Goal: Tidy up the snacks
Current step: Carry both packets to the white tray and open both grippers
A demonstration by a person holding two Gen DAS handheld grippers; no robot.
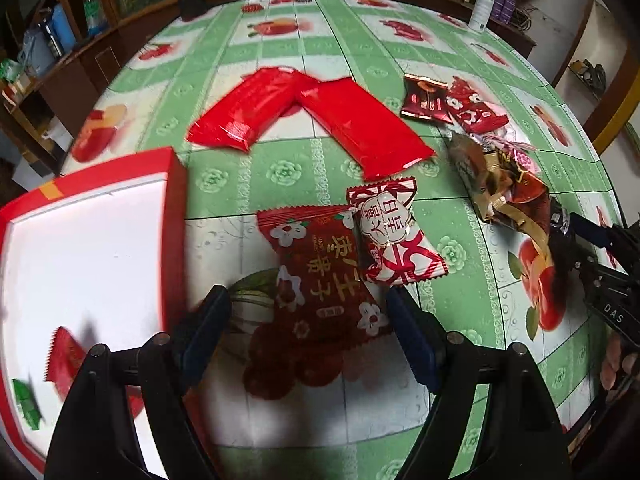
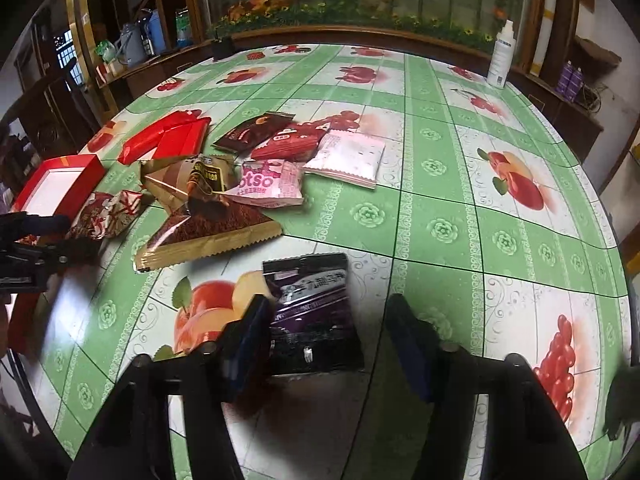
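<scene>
Progress early — 2 packets in red box point(image 1: 174, 216), about 10 snacks loose on table point(image 2: 440, 184); left gripper point(image 1: 308, 320) apart over dark-red packet point(image 1: 320, 276), right gripper point(image 2: 328, 332) apart around black packet point(image 2: 316, 312), neither clamped.

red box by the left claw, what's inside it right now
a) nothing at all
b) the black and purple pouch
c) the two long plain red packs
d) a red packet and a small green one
d: in the left wrist view the red box holds a red packet and a small green one on its white floor; the two long plain red packs lie on the table outside it.
</scene>
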